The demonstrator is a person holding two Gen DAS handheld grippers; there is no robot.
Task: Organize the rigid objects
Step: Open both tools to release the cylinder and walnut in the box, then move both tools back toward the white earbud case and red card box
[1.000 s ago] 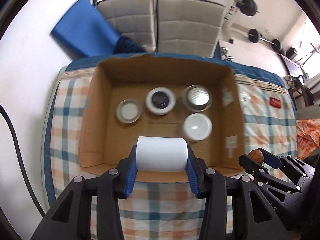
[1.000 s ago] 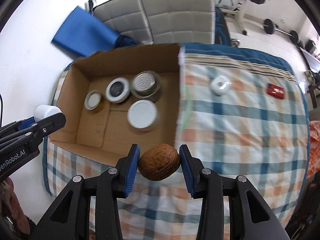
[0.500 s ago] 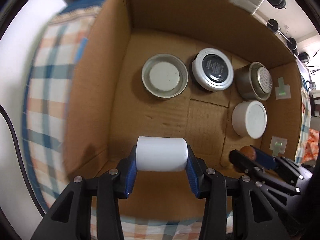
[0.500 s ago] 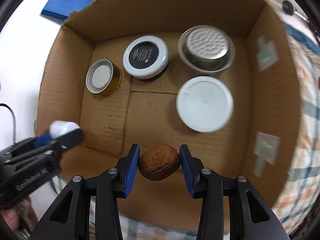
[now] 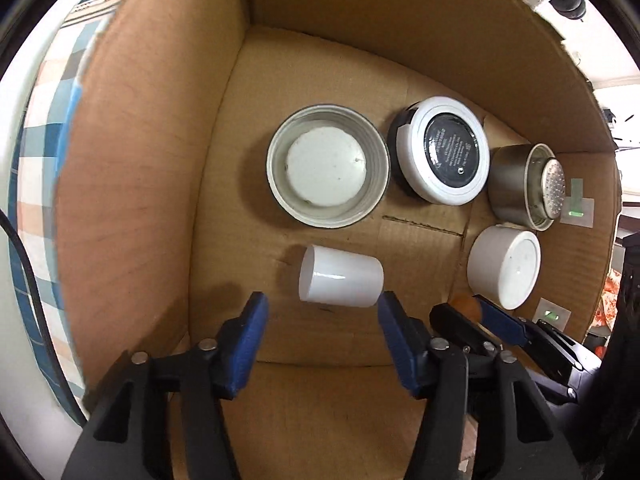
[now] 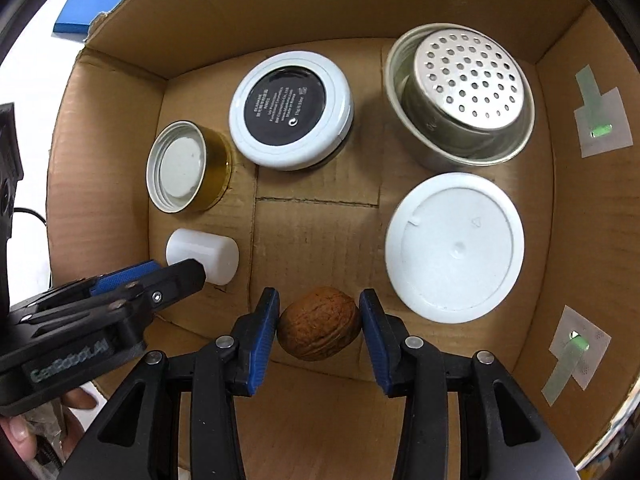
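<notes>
You had both grippers down inside the cardboard box (image 6: 120,92), each bringing in one more rigid piece to join those already there. Your left gripper (image 5: 322,312) was opening: its blue fingers (image 5: 250,332) stood clear on either side of the white cylinder (image 5: 340,282), which lay on its side on the box floor just ahead of them, no longer pinched. You put it in the open patch just in front of the gold-rimmed lid (image 6: 186,166), so it starts a second row rather than crowding the first.

Your right gripper (image 6: 318,324) was clamped on the walnut (image 6: 318,328), one pad against each end, low over the near part of the floor. That spot, between the cylinder and the white round lid (image 6: 454,246), looks chosen to keep the nut from knocking its neighbours; whether it already rested on the cardboard I cannot tell.

Along the far wall sat the black-and-white tin (image 6: 292,110) and the perforated metal cup (image 6: 460,98), both upright and apart from each other.

By my reading the cylinder's placing was done and the walnut's release was the step in hand. A round nut may roll once freed, so letting go low seems wise.
</notes>
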